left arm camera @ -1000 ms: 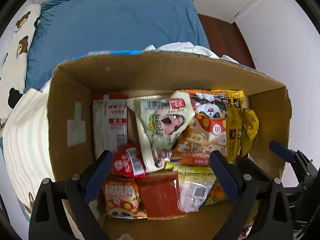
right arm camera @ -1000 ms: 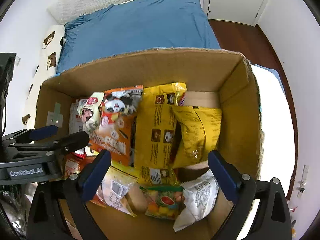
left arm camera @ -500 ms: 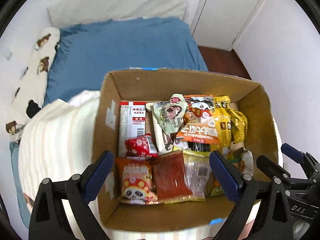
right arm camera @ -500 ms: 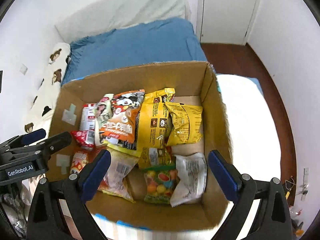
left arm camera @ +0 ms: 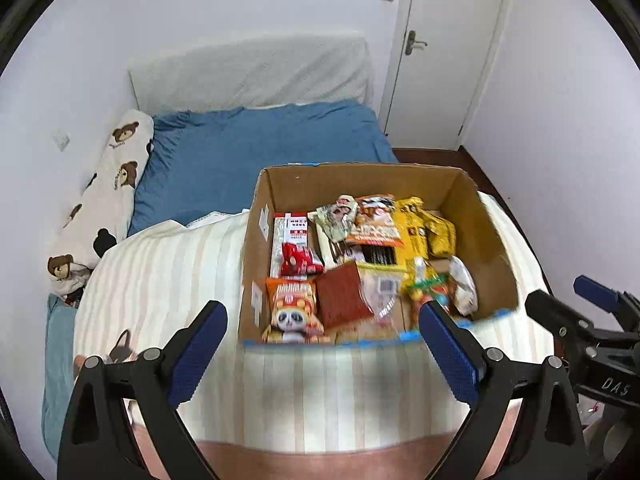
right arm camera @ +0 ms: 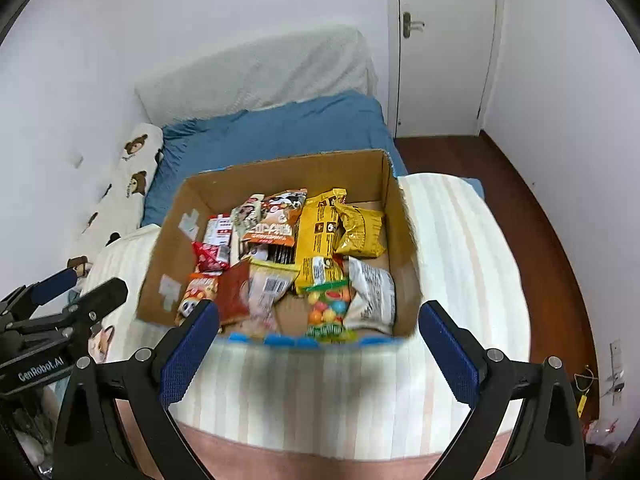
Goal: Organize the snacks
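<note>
An open cardboard box stands on a striped blanket and holds several snack packets. Among them are an orange panda packet, a red packet, yellow bags and a colourful candy bag. My left gripper is open and empty, held back from the box's near edge. My right gripper is open and empty, also in front of the box. Each gripper shows at the side of the other's view.
The box sits on a cream striped blanket on a bed with a blue sheet. A bear-print pillow lies at the left. A white door and dark wood floor are at the right.
Both grippers have pulled back and up, away from the box. The whole box and the room now show. Both stay open and empty.
</note>
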Available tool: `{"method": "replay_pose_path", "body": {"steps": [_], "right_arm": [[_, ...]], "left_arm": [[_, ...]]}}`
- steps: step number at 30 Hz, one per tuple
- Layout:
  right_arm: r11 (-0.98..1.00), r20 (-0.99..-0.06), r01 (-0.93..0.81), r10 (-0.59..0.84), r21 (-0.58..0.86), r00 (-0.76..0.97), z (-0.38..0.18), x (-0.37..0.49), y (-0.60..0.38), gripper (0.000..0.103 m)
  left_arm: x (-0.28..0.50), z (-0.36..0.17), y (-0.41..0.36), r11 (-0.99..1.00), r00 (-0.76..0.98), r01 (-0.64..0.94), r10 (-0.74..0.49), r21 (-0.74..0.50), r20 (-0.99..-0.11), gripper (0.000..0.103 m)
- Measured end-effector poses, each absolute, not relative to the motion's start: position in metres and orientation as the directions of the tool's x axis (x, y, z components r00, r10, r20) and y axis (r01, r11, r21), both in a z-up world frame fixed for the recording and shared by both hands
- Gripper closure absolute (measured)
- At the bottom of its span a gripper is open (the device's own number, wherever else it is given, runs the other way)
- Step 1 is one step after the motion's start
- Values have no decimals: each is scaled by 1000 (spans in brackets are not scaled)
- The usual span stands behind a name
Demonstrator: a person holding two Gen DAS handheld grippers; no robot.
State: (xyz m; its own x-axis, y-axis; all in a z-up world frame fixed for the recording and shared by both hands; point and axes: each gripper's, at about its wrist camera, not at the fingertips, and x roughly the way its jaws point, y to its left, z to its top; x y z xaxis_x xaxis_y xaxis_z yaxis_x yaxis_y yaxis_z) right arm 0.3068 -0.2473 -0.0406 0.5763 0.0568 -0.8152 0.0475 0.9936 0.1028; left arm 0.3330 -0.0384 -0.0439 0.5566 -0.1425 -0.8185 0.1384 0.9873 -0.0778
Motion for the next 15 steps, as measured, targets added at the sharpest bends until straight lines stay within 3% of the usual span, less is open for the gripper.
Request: {"method": "replay_pose_path", "body": {"steps": [15], "right_arm": [[994,-714,23,58,104,698,33,170,-244,1]], "left_arm": [[203,13,-28,990,663,131,-124,-48,-739,5]]}}
